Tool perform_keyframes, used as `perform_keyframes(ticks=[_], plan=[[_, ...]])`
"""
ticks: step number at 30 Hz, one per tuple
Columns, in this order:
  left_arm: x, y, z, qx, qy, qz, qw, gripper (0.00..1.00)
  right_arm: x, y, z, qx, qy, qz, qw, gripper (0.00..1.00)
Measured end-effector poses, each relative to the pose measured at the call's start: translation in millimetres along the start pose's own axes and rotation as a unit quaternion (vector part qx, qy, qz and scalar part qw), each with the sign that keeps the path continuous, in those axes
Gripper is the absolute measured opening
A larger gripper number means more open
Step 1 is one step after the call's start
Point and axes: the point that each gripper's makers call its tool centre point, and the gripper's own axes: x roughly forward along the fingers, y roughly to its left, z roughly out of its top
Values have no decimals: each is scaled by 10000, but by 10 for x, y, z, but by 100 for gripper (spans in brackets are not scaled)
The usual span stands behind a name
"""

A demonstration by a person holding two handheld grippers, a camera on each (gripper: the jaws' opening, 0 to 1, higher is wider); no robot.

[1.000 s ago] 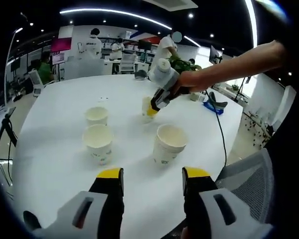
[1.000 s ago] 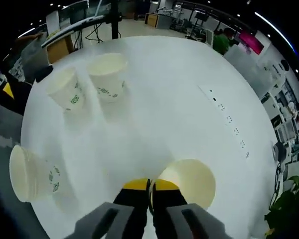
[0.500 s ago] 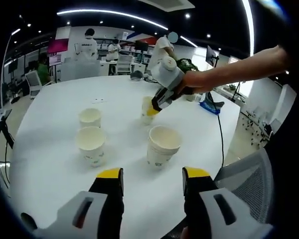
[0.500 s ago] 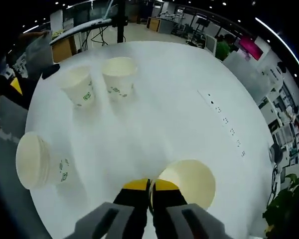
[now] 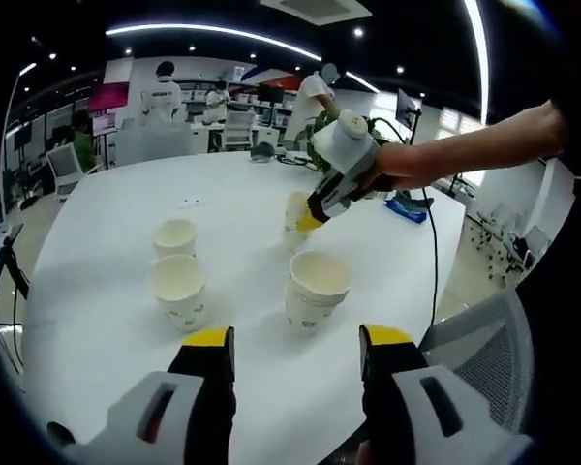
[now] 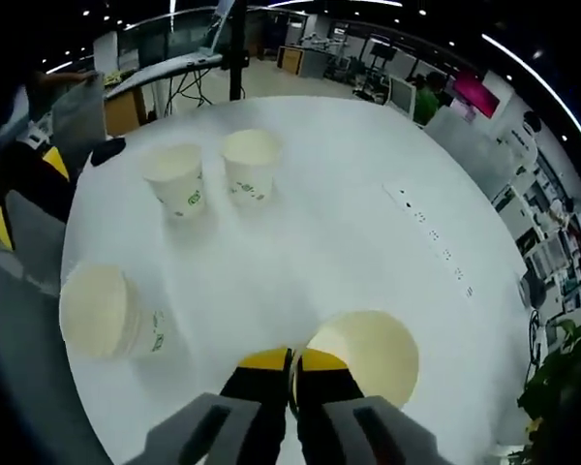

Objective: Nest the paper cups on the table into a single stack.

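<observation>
In the left gripper view, the yellow-tipped left gripper (image 5: 296, 351) gapes empty at six o'clock above a round white table (image 5: 97, 242), where a short stack of white paper cups (image 5: 313, 291) stands upright, mouth up, two single green-printed cups (image 5: 179, 289) at nine o'clock. In the right gripper view, the right gripper (image 6: 291, 373) pinches the rim of an upright white paper cup (image 6: 363, 356) at six o'clock; the green print is unreadable

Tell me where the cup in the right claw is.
In the left gripper view, the held cup hangs from the right claw just beyond the stack, right of the two single cups.
</observation>
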Motion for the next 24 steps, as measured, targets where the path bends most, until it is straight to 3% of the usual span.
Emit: perform_keyframes(ticks=[10,24], plan=[[-17,-11,-41,23,69,31,10000,61,-182,118,120,-267,-224,-34,9994,0],[-25,18,-37,57,45,-1,10000,62,-533,327,240,-706,-382,73,9967,0]])
